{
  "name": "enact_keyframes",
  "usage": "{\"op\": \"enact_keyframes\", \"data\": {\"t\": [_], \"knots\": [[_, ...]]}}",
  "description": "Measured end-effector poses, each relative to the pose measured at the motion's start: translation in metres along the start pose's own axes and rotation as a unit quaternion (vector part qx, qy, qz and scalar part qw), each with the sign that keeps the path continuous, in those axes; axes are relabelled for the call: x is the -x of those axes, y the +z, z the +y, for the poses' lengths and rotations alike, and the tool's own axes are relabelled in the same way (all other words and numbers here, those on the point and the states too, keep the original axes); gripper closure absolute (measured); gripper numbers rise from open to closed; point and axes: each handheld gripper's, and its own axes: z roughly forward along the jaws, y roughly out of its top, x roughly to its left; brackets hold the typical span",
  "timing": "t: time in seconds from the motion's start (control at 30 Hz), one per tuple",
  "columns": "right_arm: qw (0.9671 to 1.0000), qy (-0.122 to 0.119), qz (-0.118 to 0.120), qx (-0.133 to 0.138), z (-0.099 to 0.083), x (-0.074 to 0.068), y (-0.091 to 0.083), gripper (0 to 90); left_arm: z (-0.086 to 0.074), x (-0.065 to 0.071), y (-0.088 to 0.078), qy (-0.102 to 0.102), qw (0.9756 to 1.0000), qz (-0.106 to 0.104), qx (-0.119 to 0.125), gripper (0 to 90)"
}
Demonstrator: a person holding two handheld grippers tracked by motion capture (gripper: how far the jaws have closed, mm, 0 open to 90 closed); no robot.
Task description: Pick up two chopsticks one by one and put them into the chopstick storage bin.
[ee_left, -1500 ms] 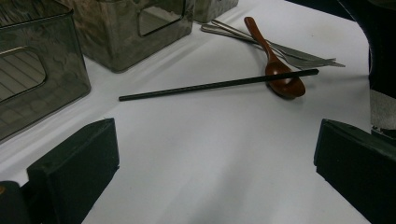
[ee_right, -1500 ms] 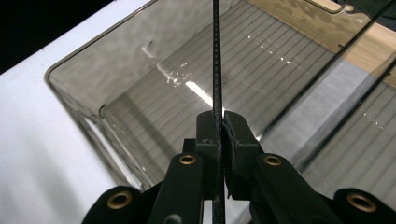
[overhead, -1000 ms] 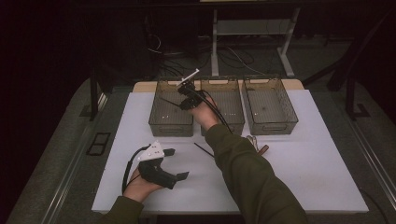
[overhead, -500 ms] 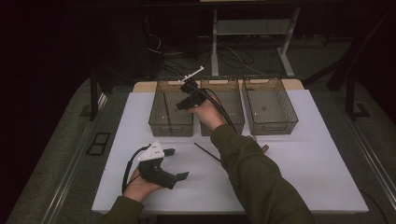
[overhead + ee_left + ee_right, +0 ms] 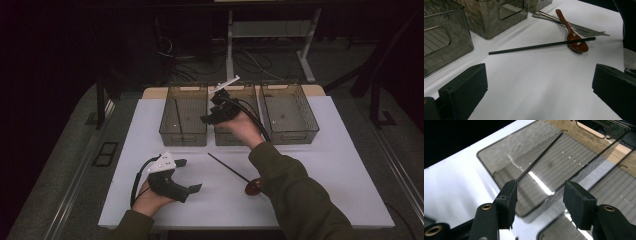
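A black chopstick (image 5: 177, 117) (image 5: 541, 155) lies slanted in the left smoky bin (image 5: 183, 131). My right gripper (image 5: 210, 116) (image 5: 539, 197) hovers by the wall between the left and middle bins. Its jaws have just been opening and stand apart with nothing between them. A second black chopstick (image 5: 229, 168) (image 5: 541, 45) lies on the white mat, its end across a brown wooden spoon (image 5: 253, 186) (image 5: 574, 40). My left gripper (image 5: 189, 175) (image 5: 539, 87) rests low on the mat to the chopstick's left, open wide and empty.
The middle bin (image 5: 235, 137) and right bin (image 5: 290, 112) stand side by side at the mat's back. Metal forks (image 5: 579, 26) lie behind the spoon. Bare white mat (image 5: 325, 165) stretches to the right. A sleeve (image 5: 295, 195) crosses the front right.
The right gripper has drawn back to the right from over the left bin and its jaws have opened. The chopstick now lies loose in that bin. The left gripper has stayed put.
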Motion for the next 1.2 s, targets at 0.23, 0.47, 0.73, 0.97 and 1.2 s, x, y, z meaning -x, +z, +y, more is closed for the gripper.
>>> {"op": "enact_keyframes", "data": {"t": [0.23,0.47,0.73,0.97,1.2], "knots": [[0.9995,-0.009,0.025,0.016,-0.017,0.0,-0.025,41.9,-0.001,0.0,0.001,-0.008,1.0,0.002,0.0,0.0],[0.9983,-0.018,0.046,0.03,-0.032,-0.003,-0.045,40.3,-0.001,0.0,0.001,-0.008,1.0,0.003,-0.004,0.0],[0.997,-0.027,0.064,0.035,-0.057,-0.005,-0.058,38.9,-0.001,0.0,0.001,-0.008,1.0,0.003,-0.003,0.0],[0.9959,-0.022,0.074,0.047,-0.082,-0.004,-0.072,38.4,-0.002,0.0,0.002,-0.007,1.0,0.004,-0.003,0.0],[0.9946,-0.024,0.086,0.052,-0.106,-0.005,-0.086,38.3,-0.002,0.0,0.002,-0.007,1.0,0.005,-0.003,0.0]]}}
